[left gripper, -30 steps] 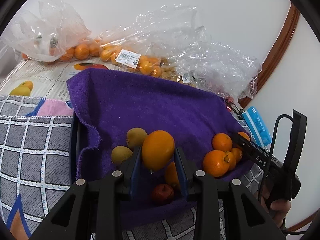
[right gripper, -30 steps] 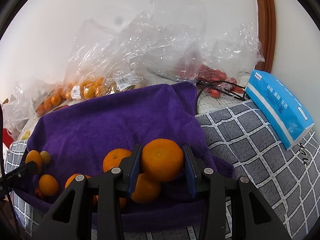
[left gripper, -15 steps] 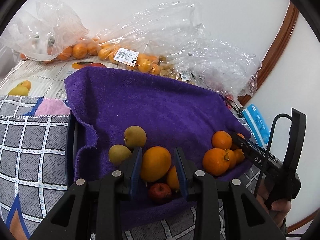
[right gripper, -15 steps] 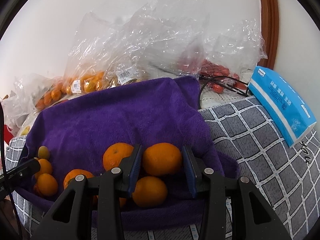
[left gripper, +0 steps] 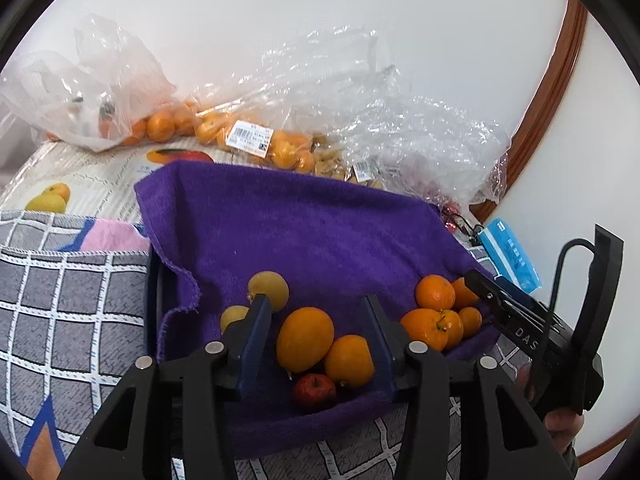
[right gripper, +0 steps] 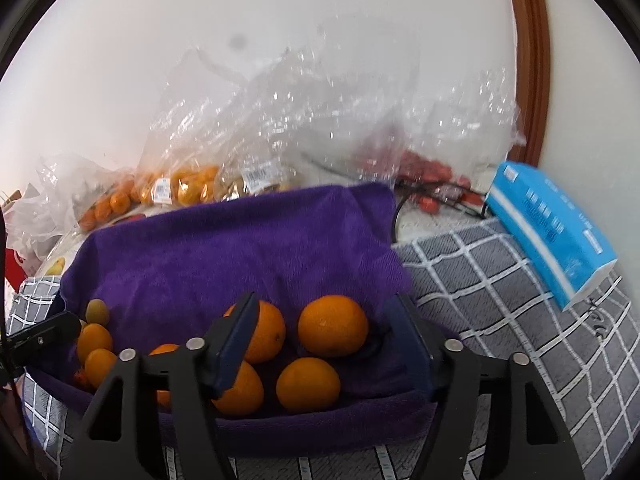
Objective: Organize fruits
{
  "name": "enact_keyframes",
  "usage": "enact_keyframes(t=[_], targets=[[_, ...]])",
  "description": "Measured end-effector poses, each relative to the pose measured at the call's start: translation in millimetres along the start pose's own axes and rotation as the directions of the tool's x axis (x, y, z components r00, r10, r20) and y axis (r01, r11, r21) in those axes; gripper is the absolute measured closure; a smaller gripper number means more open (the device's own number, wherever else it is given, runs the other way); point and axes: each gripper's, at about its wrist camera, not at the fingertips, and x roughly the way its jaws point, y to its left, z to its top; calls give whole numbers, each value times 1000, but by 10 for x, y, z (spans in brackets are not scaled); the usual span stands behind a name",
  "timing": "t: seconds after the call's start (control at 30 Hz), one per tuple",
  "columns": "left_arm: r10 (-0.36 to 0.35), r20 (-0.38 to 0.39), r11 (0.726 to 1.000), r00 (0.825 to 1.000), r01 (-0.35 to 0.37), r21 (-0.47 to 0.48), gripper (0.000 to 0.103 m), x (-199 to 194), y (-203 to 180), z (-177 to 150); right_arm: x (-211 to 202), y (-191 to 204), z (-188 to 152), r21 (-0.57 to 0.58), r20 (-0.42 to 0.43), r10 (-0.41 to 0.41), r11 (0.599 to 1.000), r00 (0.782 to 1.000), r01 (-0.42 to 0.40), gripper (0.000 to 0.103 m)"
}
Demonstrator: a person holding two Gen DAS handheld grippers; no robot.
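A purple towel lines a shallow tray and holds two fruit piles. My left gripper has its jaws opening; the oval orange fruit lies loose between them on the towel, beside another orange fruit, a small red apple and two yellow-green fruits. My right gripper has its jaws opening too, and a round orange rests free between them among several oranges. In the left wrist view the right gripper reaches toward the orange pile.
Clear plastic bags of oranges and other fruit lie behind the towel against the white wall. A blue tissue pack sits on the grey checked cloth at the right. A black cable runs beside the towel.
Both grippers lowered their fruit onto the towel and then spread their jaws, letting go of the oval orange fruit and the round orange.
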Motion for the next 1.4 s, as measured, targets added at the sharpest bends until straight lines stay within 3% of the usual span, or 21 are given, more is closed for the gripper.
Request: enact_keyframes(t=[0.17, 0.3, 0.4, 0.53, 0.83, 0.9, 0.97, 1.07, 1.4], targets=[[51, 49, 998, 997, -52, 17, 54, -164, -26, 64, -204, 41, 87, -5, 35, 22, 1000, 999, -22, 31], [58, 26, 998, 998, -58, -23, 54, -362, -46, 133, -513, 162, 177, -40, 10, 60, 997, 998, -60, 31], [114, 23, 993, 993, -114, 12, 47, -574, -181, 116, -796, 257, 184, -55, 8, 41, 998, 999, -40, 24], [136, 19, 990, 990, -137, 43, 43, -890, -374, -12, -1145, 334, 134, -29, -25, 53, 998, 998, -53, 24], [204, 95, 975, 974, -211, 69, 26, -1732, -772, -320, -2029, 362, -53, -19, -29, 68, 997, 997, -69, 24], [207, 119, 972, 971, -218, 83, 23, -1917, -907, -389, -2239, 337, -99, -22, -7, 64, 998, 998, -64, 17], [208, 136, 970, 969, -222, 103, 16, -2041, -1040, -441, -2450, 304, -144, -23, 25, 61, 998, 998, -60, 4], [229, 166, 956, 959, -253, 146, 12, -2226, -1242, -541, -2697, 234, -201, -23, 41, 52, 998, 998, -51, 0], [249, 218, 944, 944, -287, 163, 7, -2615, -1585, -737, -3186, 76, -347, -25, 69, 12, 1000, 998, -11, 0]])
